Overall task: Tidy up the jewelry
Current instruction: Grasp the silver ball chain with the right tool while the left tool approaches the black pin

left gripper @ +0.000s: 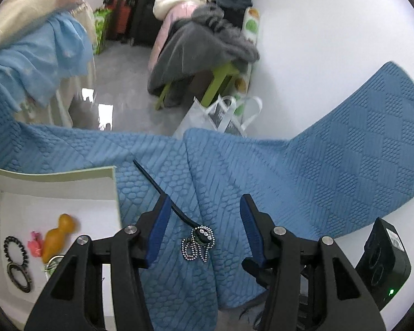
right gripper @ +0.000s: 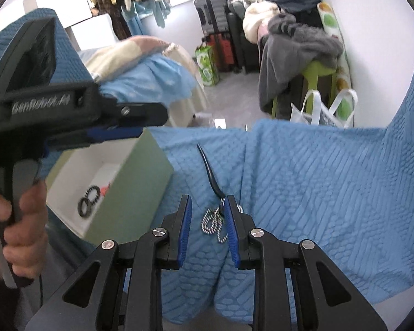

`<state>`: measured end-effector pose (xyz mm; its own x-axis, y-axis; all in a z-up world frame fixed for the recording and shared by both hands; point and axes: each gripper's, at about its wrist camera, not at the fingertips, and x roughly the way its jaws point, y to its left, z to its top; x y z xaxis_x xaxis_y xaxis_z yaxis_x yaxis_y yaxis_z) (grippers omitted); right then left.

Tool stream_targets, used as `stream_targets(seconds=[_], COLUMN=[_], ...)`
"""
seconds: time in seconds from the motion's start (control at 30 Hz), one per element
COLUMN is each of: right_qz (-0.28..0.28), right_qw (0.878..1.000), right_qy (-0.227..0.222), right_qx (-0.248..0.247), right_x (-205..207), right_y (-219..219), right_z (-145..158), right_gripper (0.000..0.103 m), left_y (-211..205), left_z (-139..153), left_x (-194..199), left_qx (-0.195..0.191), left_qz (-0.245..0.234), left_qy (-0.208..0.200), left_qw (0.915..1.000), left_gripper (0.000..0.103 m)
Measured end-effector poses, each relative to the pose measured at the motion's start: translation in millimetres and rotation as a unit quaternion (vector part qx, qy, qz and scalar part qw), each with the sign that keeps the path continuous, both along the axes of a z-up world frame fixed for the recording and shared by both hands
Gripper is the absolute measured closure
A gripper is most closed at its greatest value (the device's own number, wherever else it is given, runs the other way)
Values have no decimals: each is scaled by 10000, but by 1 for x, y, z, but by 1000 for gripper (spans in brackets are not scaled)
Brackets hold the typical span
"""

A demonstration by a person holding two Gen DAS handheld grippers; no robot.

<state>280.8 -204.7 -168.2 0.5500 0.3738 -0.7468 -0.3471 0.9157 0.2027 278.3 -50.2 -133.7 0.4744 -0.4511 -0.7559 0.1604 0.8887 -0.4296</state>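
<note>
Hovering over the blue textured cloth (left gripper: 331, 165), the left gripper (left gripper: 204, 215) has its jaws spread around a silver bead chain (left gripper: 197, 245) and holds nothing. The right gripper (right gripper: 207, 215) is narrowly parted and empty, with the chain just beside its right pad. Beyond, a black hair stick (left gripper: 162, 193) extends away, and the green box (left gripper: 114, 190) holds black hair ties (left gripper: 15, 259).

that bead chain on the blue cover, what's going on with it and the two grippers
A person holds a gripper in each hand over a blue textured cover. A bead chain with a black hair clip lies loose on it. The left gripper hangs over the chain, jaws open and empty. The right gripper is beside it, jaws apart, gripping nothing. The open box at the left already holds hair ties and an orange gourd charm.
</note>
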Motion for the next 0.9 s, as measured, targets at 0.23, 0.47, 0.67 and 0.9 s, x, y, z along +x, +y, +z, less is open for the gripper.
stream_targets(seconds=[0.23,0.47,0.67,0.9], right_qz=[140,426,350,358], right_qw=[9986,9958,9957,9931], right_qy=[505,805,750,405], right_qx=[-106,-102,-424,-1045], right_x=[21,30,34,30], right_y=[-5,4,7,22], right_z=[-41,-67,-77,-80], right_gripper=[81,81,81,81], left_y=[-19,-20,-22,-32], left_z=[-32,-33,-19,-42], left_x=[22,37,35,42], left_qx=[494,587,120,14], left_qz=[-43,-60,-314,-288], left_qy=[434,369,202,747], left_qw=[9978,9976,9992,9968], left_gripper=[62,62,65,65])
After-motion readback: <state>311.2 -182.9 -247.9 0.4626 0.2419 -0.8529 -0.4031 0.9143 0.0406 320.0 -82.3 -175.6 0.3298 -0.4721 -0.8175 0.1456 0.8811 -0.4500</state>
